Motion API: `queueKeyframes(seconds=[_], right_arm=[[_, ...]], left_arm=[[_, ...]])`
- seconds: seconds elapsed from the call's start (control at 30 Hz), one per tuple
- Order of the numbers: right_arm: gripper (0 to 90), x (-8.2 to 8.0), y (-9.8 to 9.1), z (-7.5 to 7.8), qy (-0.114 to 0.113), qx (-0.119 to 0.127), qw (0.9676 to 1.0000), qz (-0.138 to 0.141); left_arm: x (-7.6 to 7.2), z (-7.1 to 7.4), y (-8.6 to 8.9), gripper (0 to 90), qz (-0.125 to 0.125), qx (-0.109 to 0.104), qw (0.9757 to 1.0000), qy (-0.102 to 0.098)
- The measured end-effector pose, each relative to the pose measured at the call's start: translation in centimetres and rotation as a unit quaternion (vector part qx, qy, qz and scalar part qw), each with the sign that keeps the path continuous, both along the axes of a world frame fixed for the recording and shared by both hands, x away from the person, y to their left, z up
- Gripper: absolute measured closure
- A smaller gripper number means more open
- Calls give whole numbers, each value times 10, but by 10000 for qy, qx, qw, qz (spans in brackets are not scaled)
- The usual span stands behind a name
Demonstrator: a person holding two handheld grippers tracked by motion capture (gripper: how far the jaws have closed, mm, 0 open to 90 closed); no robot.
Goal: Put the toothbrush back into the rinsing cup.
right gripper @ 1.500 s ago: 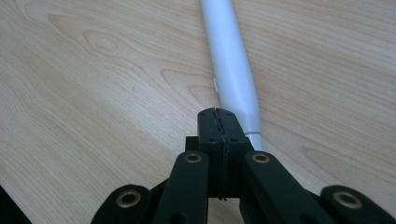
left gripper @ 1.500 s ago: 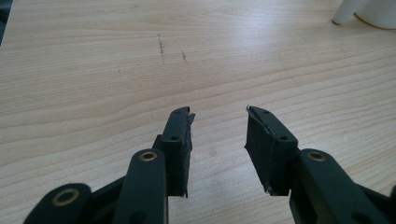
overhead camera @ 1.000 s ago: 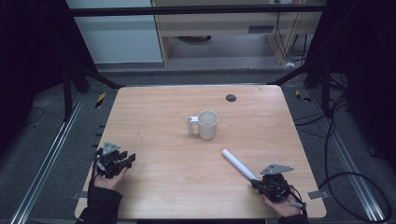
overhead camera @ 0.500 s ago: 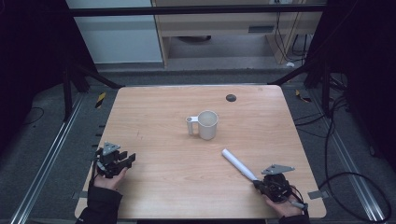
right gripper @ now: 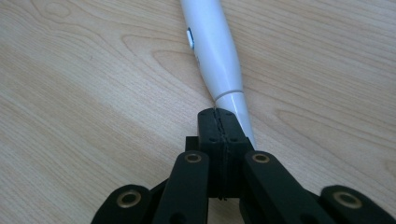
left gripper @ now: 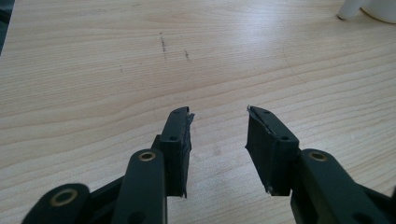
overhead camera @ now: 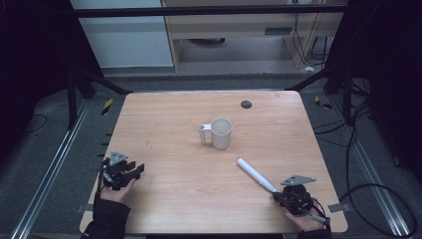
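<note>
Closed tight on the right gripper (right gripper: pixel 223 114), pads meeting, just beside the thin end of a white electric toothbrush (right gripper: pixel 212 51); spread apart and empty on the left gripper (left gripper: pixel 218 122). Pale wooden table (overhead camera: pixel 164 124) beneath, grey floor and black frame rails around. Both hands low at the near edge. Farther off, mid-table, a white mug (overhead camera: pixel 219 133); beyond, a dark disc (overhead camera: pixel 246 104).
</note>
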State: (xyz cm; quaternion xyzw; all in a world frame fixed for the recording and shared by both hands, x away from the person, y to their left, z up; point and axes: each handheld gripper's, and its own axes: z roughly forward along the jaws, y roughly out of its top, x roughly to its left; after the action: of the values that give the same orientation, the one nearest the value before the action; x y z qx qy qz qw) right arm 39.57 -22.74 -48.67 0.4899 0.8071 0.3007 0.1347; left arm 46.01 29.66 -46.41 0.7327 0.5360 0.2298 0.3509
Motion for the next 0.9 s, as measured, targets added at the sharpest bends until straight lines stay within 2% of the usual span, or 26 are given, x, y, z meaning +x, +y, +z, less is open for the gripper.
queueKeyframes(seconds=[0.9], right_arm=[[900, 2, -10, 1, -36, -65, 9992, -399]], left_arm=[[0, 0, 0, 588, 3, 6, 10000, 2]])
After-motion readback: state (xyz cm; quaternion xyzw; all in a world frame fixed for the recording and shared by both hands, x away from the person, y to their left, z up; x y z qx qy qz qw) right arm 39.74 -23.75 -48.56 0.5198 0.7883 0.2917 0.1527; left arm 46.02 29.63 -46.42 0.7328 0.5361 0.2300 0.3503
